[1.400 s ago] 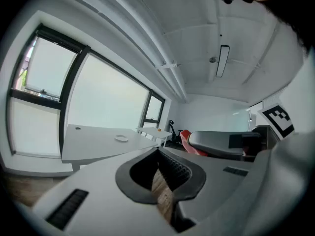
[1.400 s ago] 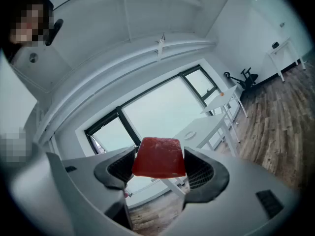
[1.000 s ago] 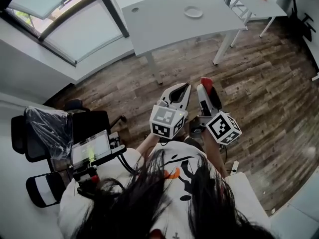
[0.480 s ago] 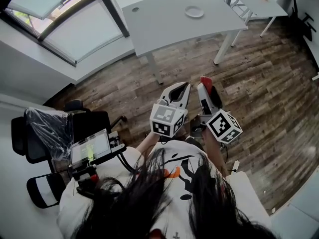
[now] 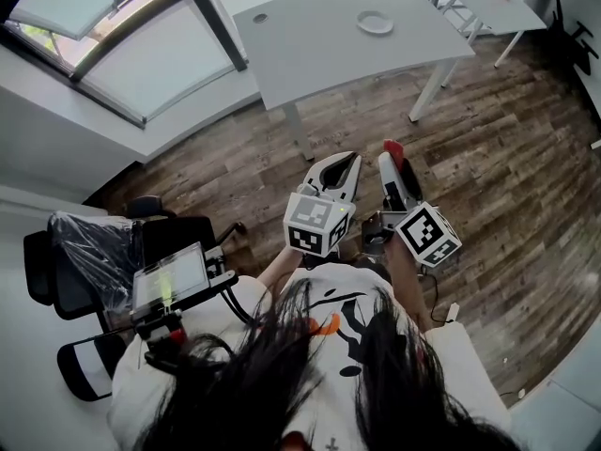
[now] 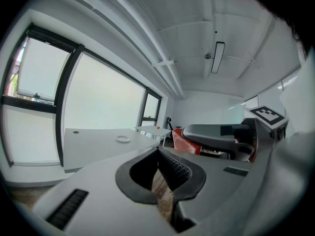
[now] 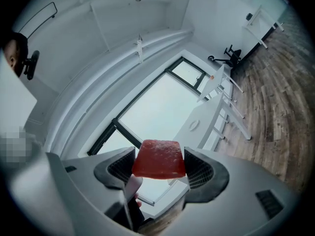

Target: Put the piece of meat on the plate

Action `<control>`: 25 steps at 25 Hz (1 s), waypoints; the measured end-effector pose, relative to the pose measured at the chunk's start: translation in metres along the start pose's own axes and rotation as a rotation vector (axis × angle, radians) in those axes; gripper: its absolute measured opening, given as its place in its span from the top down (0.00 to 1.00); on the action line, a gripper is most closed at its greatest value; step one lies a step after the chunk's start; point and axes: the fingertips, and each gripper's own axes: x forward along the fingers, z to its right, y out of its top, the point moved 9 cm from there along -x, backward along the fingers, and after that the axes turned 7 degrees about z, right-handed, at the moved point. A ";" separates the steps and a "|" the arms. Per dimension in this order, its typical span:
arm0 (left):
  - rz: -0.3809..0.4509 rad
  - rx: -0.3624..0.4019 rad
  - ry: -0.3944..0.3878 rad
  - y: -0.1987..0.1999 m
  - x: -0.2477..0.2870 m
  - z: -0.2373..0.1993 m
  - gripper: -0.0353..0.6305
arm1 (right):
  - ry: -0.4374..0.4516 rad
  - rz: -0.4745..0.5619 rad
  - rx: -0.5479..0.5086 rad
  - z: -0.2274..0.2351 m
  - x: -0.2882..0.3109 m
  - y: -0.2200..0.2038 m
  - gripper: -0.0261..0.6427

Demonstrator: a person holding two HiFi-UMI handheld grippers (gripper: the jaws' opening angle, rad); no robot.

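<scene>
Head view: plate (image 5: pixel 376 23) sits on the white table (image 5: pixel 310 64); piece of meat (image 5: pixel 392 147) is well apart from the plate, little nearer than a second ago. Left gripper view: left gripper (image 6: pixel 158 167) jaws together, empty; plate far ahead. Right gripper view: right gripper (image 7: pixel 158 165) clamped on the meat, now swung so the plate shows beyond it; likely lining up the carry.

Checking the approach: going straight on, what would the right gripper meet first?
Way looks free; the right gripper, holding the meat, points over bare floor toward the table with the plate, probably met first.
</scene>
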 end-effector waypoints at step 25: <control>-0.031 -0.043 0.092 0.012 0.152 -0.088 0.94 | 0.008 -0.069 0.026 0.057 0.173 0.050 0.49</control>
